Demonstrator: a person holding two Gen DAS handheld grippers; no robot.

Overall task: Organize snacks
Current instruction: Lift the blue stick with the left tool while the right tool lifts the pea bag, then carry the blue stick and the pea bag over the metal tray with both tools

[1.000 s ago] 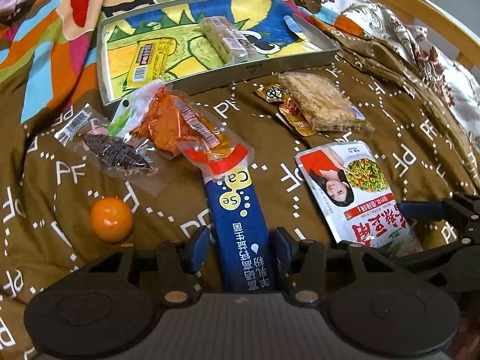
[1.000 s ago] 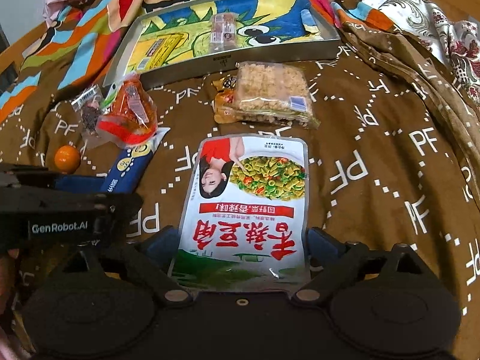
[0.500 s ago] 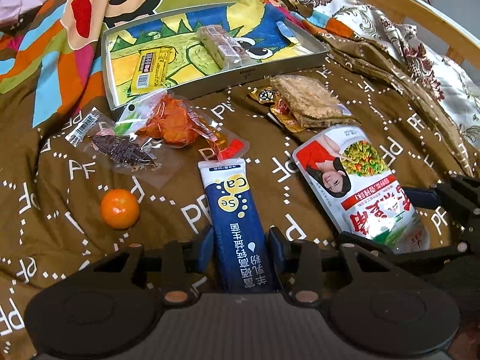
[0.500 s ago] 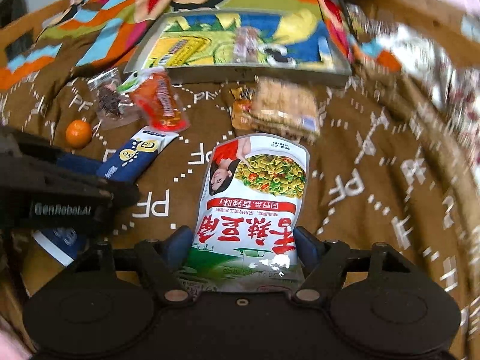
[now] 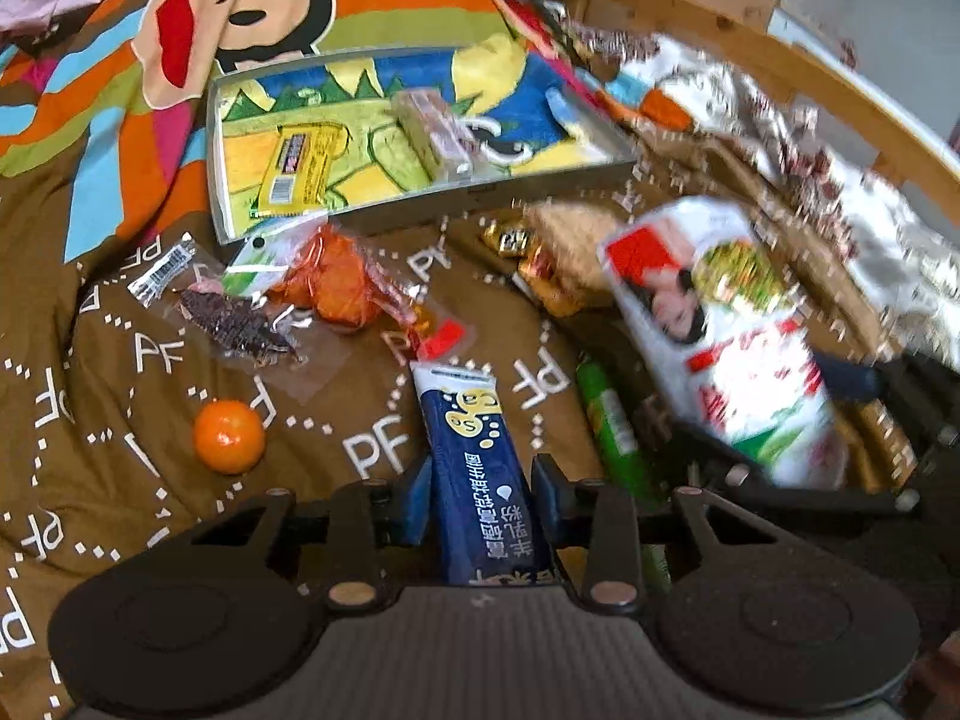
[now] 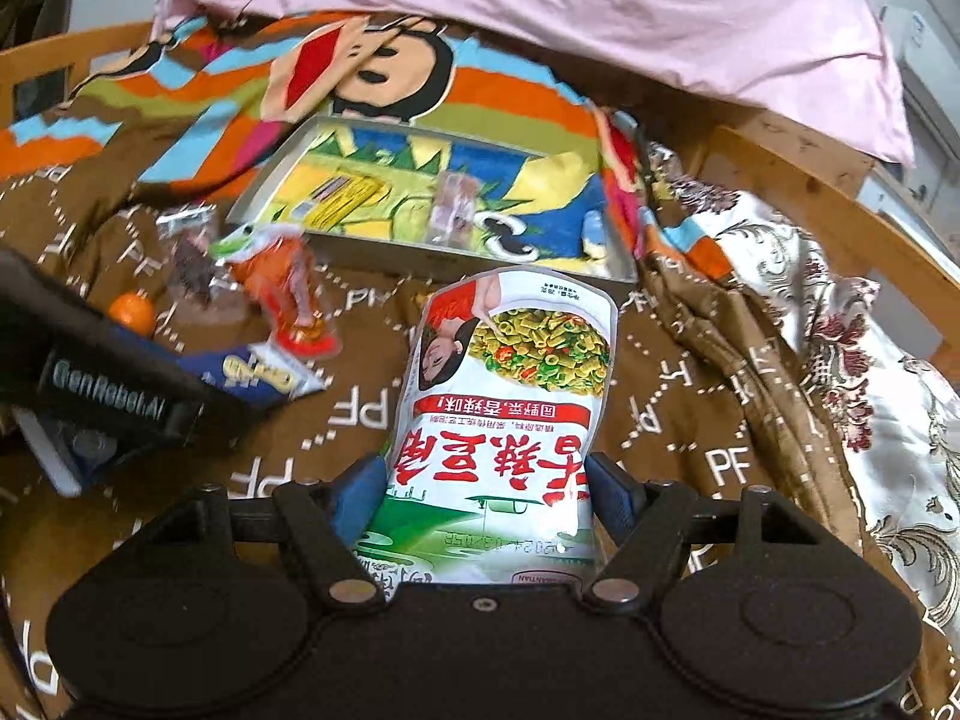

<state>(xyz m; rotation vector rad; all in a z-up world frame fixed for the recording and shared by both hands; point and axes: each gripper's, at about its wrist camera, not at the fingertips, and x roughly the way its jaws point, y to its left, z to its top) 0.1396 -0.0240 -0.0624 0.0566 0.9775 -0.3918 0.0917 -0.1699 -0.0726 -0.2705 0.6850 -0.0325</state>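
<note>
Ahead of both claws, the brown bedspread (image 5: pixel 108 360) on the bed carries a shallow metal tray (image 5: pixel 420 204) with a yellow packet (image 5: pixel 297 171) and a pale wrapped bar (image 5: pixel 432 135) inside. The right claw (image 6: pixel 489 489) grips a white bean-snack pouch (image 6: pixel 510 384), raised off the bedspread. The left claw (image 5: pixel 480 495), jaws just closing, clenches a dark blue stick pack (image 5: pixel 474 450). A mandarin (image 5: pixel 228 437) lies left of it.
</note>
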